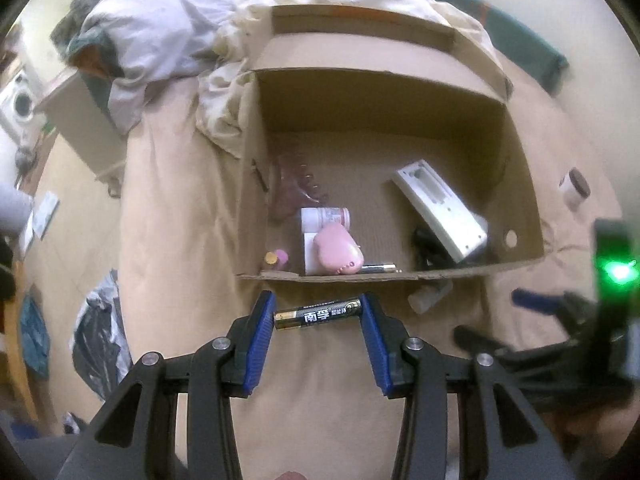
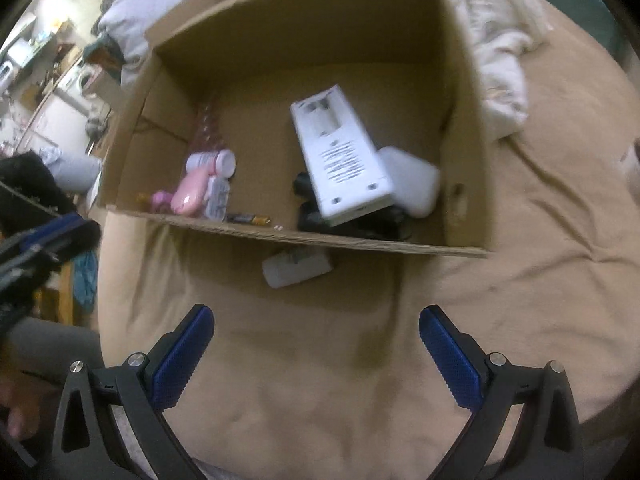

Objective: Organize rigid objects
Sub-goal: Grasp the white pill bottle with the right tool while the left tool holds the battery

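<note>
My left gripper (image 1: pixel 318 314) is shut on a black and gold battery (image 1: pixel 318 314), held crosswise end to end between the blue pads just in front of the cardboard box (image 1: pixel 360 276). The box holds a white remote (image 1: pixel 440 208), a pink heart-shaped case (image 1: pixel 338 254), a pink-capped bottle (image 1: pixel 326 218), a hair claw (image 1: pixel 296 188) and another battery (image 1: pixel 378 268). My right gripper (image 2: pixel 316 344) is open and empty above the bed sheet, short of the box (image 2: pixel 320 240). A small white bottle (image 2: pixel 298 266) lies on the sheet against the box's near wall.
The box stands on a tan bed sheet (image 1: pixel 180 220). Crumpled bedding (image 1: pixel 168 32) lies behind it. A white jar with a dark lid (image 1: pixel 576 188) stands right of the box. The bed's left edge drops to a floor with bags (image 1: pixel 100 340).
</note>
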